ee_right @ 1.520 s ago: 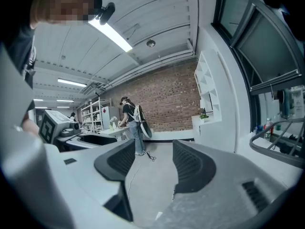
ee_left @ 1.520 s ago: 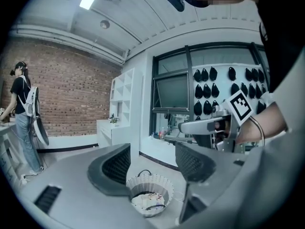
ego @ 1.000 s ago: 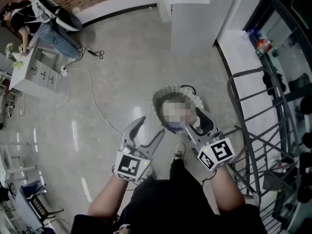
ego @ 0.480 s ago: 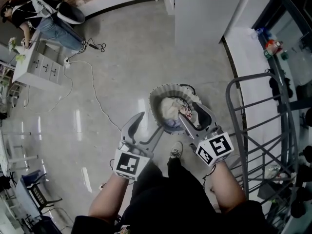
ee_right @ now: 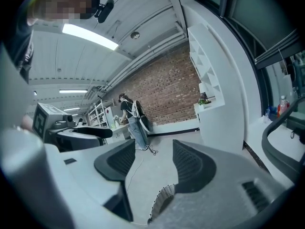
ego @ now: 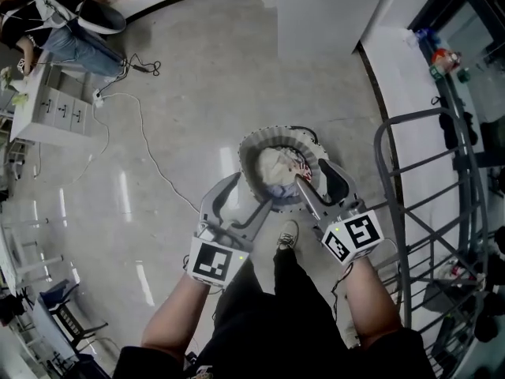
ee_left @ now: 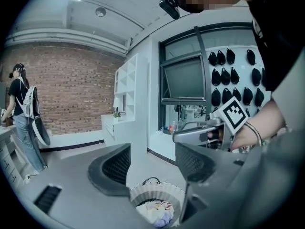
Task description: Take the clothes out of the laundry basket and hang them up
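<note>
Now reaching down for the clothes (ego: 276,166) in the laundry basket (ego: 246,163).
The clothes, a pale bundle with a patterned piece on top, are lying in the pleated laundry basket on the grey floor (ego: 197,93), just ahead of the person's shoe (ego: 289,239). Compared with a second ago, both grippers are sitting lower and nearer. The right gripper (ego: 314,174) is now hanging over the clothes, and the left gripper (ego: 249,194) is meeting the near rim. Both pairs of fingers (ee_left: 112,168) are standing spread and released, with nothing between them. No garment is being lifted yet, though a first grab looks close. The metal drying rack (ego: 376,144) is waiting at the right.
</note>
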A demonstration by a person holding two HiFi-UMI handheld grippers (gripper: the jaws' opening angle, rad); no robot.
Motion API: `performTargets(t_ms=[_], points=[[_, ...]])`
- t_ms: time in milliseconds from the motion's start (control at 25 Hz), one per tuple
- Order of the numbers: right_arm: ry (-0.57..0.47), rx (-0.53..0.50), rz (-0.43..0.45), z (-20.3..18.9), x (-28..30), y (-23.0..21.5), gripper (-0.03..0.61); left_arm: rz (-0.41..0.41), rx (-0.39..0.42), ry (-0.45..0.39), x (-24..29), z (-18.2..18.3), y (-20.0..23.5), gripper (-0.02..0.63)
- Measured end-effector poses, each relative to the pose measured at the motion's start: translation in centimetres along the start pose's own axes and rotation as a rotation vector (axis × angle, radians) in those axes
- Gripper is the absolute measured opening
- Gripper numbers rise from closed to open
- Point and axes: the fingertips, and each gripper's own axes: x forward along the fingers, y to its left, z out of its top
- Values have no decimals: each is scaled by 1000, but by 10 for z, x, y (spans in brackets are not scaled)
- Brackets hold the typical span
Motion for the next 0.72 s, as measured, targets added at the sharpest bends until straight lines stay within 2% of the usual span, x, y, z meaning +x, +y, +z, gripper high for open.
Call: performTargets(t_ms=[320,720], points=[[37,21,-91,-44,27,-15,255,-111,26,-3,24,-38,17,270],[101,2,-109,-120,80,-16,258,-179,10,28,46,-114,51,270]])
